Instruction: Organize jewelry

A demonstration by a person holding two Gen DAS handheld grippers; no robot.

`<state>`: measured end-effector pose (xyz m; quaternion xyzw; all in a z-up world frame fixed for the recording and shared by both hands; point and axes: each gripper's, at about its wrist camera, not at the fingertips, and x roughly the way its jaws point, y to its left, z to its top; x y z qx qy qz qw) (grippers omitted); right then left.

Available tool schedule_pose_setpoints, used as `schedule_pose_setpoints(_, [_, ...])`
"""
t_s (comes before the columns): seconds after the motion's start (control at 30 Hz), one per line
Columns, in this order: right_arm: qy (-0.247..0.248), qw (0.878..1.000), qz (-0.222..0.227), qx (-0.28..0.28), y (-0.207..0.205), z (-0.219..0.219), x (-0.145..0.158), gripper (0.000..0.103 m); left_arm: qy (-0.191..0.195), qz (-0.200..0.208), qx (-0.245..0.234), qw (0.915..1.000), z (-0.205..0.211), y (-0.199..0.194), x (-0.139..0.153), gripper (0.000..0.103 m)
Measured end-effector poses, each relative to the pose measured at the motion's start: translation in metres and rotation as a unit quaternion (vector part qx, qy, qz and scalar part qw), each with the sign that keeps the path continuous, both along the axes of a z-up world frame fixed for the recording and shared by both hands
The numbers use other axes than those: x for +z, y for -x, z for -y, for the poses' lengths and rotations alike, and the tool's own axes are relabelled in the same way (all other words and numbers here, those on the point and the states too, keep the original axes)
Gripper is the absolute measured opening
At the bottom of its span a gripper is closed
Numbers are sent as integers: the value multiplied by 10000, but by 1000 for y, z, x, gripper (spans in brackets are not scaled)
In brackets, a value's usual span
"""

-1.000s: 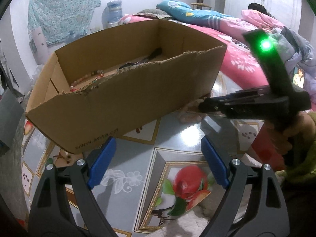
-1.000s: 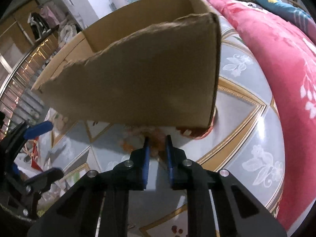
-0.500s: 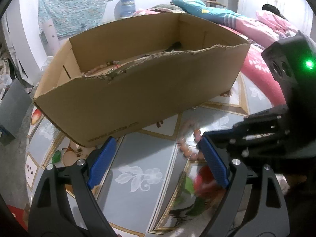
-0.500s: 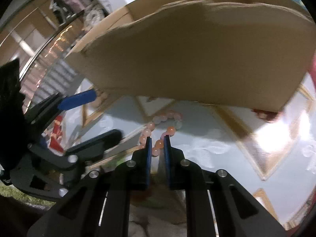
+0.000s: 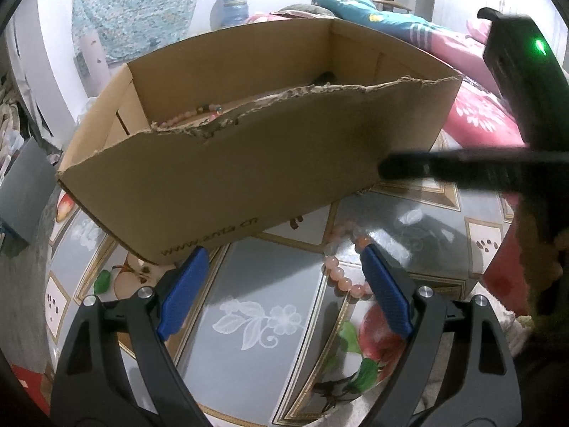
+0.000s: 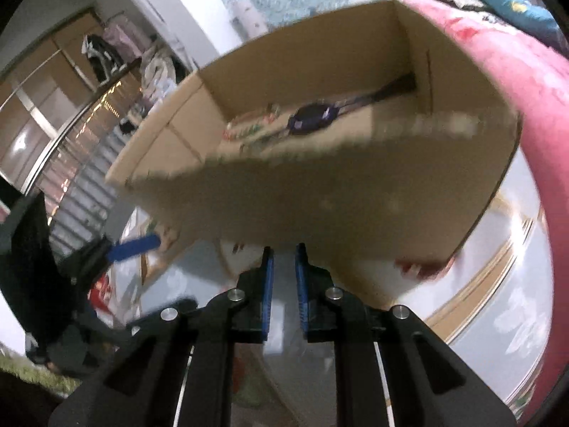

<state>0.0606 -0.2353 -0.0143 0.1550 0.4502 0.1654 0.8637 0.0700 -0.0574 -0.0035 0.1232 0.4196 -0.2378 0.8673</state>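
Underneath everything, a table (image 5: 270, 284) under a glossy cover printed with grey panels, gold borders, white flowers and red fruit. Behind the cardboard box, and running past its right end, a bed (image 5: 476, 114) with a pink flowered spread and a teal pillow.

Set on the table, open at the top, the cardboard box (image 5: 249, 170) – long and low, near wall torn ragged along its upper edge, a web address printed near its lower left corner.

In front of the box, low over the table, the left gripper (image 5: 282, 252): blue pads spread wide, nothing between them, both fingertips just short of the box's near wall.

Also in front of the box, towards its right end, the right gripper (image 6: 284, 249): pads drawn nearly together, only a slim gap left, nothing visible in that gap. Tips pointing at the foot of the near wall; blurred in the left wrist view, a green light showing on its body.

On the table cover in front of the box, right of its middle, the pink bead bracelet (image 5: 338, 277) – a loop of round pale-pink beads, one side passing behind the left gripper's right-hand pad, outside the box and clear of the right gripper.

Inside the box, on its floor: a dark purple watch (image 6: 313, 117) towards the right end, a beaded strand (image 5: 206, 109) towards the left.
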Motion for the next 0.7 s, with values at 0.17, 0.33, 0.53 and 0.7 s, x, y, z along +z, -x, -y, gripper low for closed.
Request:
schedule_pose_setpoints(0.17, [31,9999,63,-106,-9,6,3,13,-14,-29,37,10000,1,-2,-2,84])
schedule_pose_setpoints(0.33, [157,9999,5,6,-4,2,-5,14,-23,-62,60,10000,2,-3,-4,84])
schedule_pose_setpoints(0.53, [742,9968,110,278,-6,-18,-13,20,-33,-87,18,10000,4,-5,-6,84])
schedule_pose_setpoints(0.7, [1189,9923,66,344,-8,-27,-23,20,-44,-76,-12,10000,6,-2,-6,84])
